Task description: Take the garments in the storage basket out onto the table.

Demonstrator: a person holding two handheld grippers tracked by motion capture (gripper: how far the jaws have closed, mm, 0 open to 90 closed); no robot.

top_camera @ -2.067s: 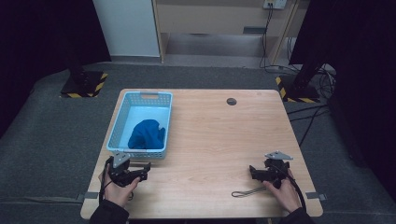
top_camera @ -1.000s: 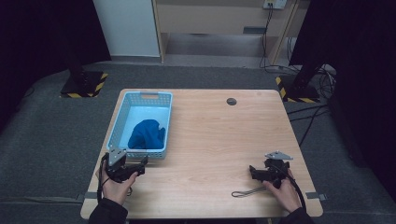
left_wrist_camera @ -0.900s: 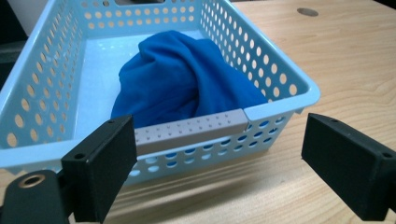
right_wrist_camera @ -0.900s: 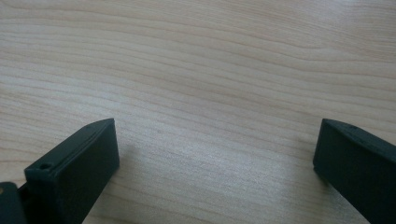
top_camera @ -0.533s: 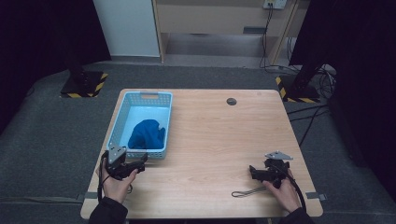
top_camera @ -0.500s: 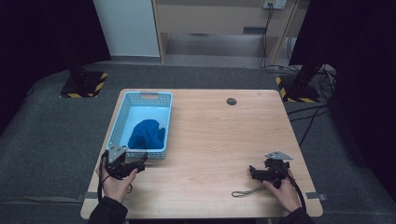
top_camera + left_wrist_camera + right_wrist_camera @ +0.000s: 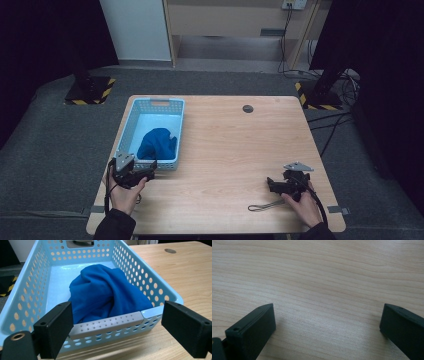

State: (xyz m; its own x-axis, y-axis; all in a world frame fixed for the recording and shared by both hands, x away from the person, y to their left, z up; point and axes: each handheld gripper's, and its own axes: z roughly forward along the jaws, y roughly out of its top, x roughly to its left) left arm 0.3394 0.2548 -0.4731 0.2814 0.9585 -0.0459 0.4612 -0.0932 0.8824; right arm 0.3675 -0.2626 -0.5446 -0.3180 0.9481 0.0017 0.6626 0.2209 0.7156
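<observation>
1. The left gripper (image 7: 150,171) has its fingers (image 7: 53,328) released and spread wide, facing the near wall of the light-blue basket (image 7: 107,323), which lies just ahead of them.
2. Beyond the fingertips, inside the basket, lies a crumpled blue cloth (image 7: 105,292), bunched toward the near end.
3. The cloth looks soft, light and limp; it should sag and drape when lifted. A raised fold on top of the heap seems the best place to pinch.
4. The right gripper (image 7: 272,184) rests on the desk (image 7: 324,277), fingers apart, nothing between them.
</observation>
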